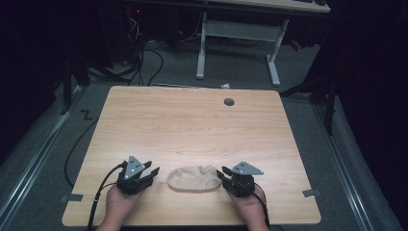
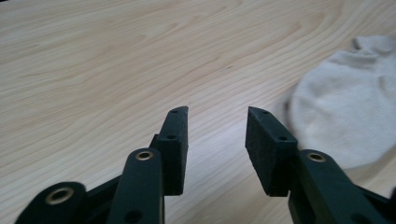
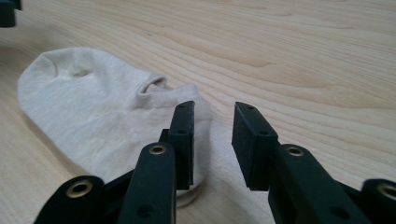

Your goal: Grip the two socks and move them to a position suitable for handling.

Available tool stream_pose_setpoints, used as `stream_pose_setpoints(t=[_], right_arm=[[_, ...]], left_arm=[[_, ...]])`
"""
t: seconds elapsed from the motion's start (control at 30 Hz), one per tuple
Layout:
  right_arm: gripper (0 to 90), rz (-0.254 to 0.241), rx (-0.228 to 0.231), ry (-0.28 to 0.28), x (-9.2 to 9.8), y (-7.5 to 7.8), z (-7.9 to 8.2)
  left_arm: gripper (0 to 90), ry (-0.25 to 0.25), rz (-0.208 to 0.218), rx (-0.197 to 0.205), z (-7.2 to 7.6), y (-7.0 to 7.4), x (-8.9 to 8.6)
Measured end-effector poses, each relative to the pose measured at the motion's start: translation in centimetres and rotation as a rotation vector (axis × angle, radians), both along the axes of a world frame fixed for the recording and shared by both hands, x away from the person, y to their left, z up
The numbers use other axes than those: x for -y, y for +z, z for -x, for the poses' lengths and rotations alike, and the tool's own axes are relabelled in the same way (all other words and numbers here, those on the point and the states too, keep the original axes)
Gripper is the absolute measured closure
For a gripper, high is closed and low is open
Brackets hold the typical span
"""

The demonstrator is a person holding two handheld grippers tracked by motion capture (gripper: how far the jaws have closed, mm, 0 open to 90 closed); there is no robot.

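A beige ankle sock [image 1: 193, 178] lies flat near the front edge of the wooden table [image 1: 192, 120], between the two grippers. My left gripper [image 1: 153, 174] rests just left of the sock, open, with bare wood between its jaws [image 2: 217, 114]. The sock [image 2: 345, 107] sits off to the right in the left gripper view. My right gripper [image 1: 222, 174] is at the sock's right end, open. In the right gripper view [image 3: 214, 108] its left jaw hovers over the sock's cuff edge [image 3: 93, 107], and nothing is pinched.
A round grey cable hole [image 1: 229, 102] sits near the table's far edge. Behind the table stand a white desk frame [image 1: 238, 43] and loose cables on the floor [image 1: 144, 62]. Metal rails run along both sides of the table.
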State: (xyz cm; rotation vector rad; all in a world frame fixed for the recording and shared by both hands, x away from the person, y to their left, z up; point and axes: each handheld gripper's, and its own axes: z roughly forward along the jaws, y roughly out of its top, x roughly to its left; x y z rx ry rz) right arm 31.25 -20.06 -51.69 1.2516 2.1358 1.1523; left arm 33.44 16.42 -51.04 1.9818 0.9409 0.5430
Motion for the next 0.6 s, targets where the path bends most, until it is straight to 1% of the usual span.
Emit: stream_pose_setpoints(t=[0.03, 0.07, 0.1, 0.13, 0.2, 0.23, 0.33, 0.43, 0.5, 0.57, 0.6], right_arm=[[69.6, -0.002, 0.001, -0.011, 0.1, 0.0, 0.0], [69.3, -0.001, 0.008, -0.019, 0.2, 0.0, -0.1], [69.1, -0.001, 0.008, -0.025, 0.3, 0.0, -0.2], [69.1, 0.0, 0.011, -0.036, 0.5, 0.1, -0.2], [68.8, -0.003, 0.014, -0.055, 0.8, 0.2, -0.4], [68.6, 0.0, 0.015, -0.064, 0.9, 0.3, -0.5], [67.2, 0.021, 0.019, -0.085, 1.3, 0.5, -1.0], [65.2, 0.028, 0.022, -0.102, 1.8, 0.7, -1.7], [64.6, 0.042, 0.021, -0.109, 2.2, 0.8, -2.3], [64.3, 0.046, 0.018, -0.122, 2.5, 0.8, -2.7], [64.2, 0.052, 0.018, -0.129, 2.7, 0.7, -2.9]], left_arm=[[58.5, 0.01, -0.009, 0.006, 0.0, -0.1, -0.5], [57.7, 0.016, -0.007, 0.009, 0.0, -0.2, -1.0], [57.4, 0.022, 0.003, 0.004, 0.0, -0.3, -1.6], [57.4, 0.034, 0.026, -0.009, -0.1, -0.5, -2.3], [57.4, 0.041, 0.055, -0.032, -0.2, -0.7, -3.1], [57.4, 0.048, 0.058, -0.033, -0.3, -0.7, -3.5], [56.3, 0.059, 0.034, -0.028, -0.5, -0.8, -4.1], [55.7, 0.069, 0.031, -0.035, -0.7, -1.0, -4.5], [55.0, 0.069, 0.029, -0.041, -0.7, -1.1, -4.6], [54.2, 0.074, 0.026, -0.037, -0.7, -1.2, -4.5], [54.1, 0.072, 0.017, -0.037, -0.7, -1.3, -4.5]])
